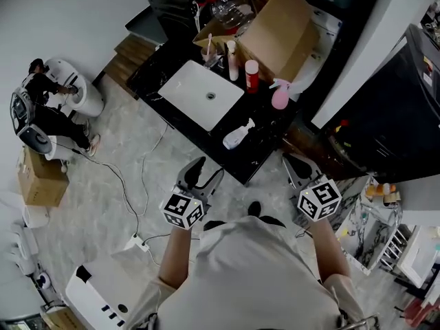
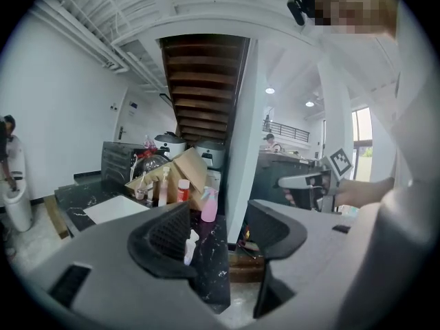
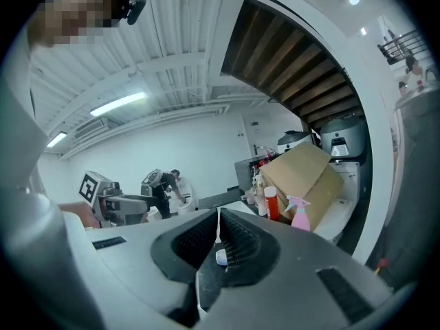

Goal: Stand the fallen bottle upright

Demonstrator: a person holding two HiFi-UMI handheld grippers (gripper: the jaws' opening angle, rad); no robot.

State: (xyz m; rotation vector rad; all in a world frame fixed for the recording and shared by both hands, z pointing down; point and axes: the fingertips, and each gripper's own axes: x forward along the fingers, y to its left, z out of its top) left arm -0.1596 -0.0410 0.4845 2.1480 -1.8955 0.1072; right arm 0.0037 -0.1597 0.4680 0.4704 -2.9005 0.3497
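Am holding left gripper (image 1: pixel 206 170), jaws gaping empty, and right gripper (image 1: pixel 297 162), jaws pinched together, short of counter (image 1: pixel 265 150); spray bottle (image 1: pixel 237 136) lying sideways near front edge. Probably light, slick plastic: planning mid-body grip.

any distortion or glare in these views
Head view: evenly lit, fallen spray bottle sharp, edges slightly bent. Left gripper view: strong fisheye, dark round border, window overexposed. Right gripper view: same fisheye, ceiling light strip blown out.

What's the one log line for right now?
bottle: lying on counter | left gripper: open, empty | right gripper: shut, empty
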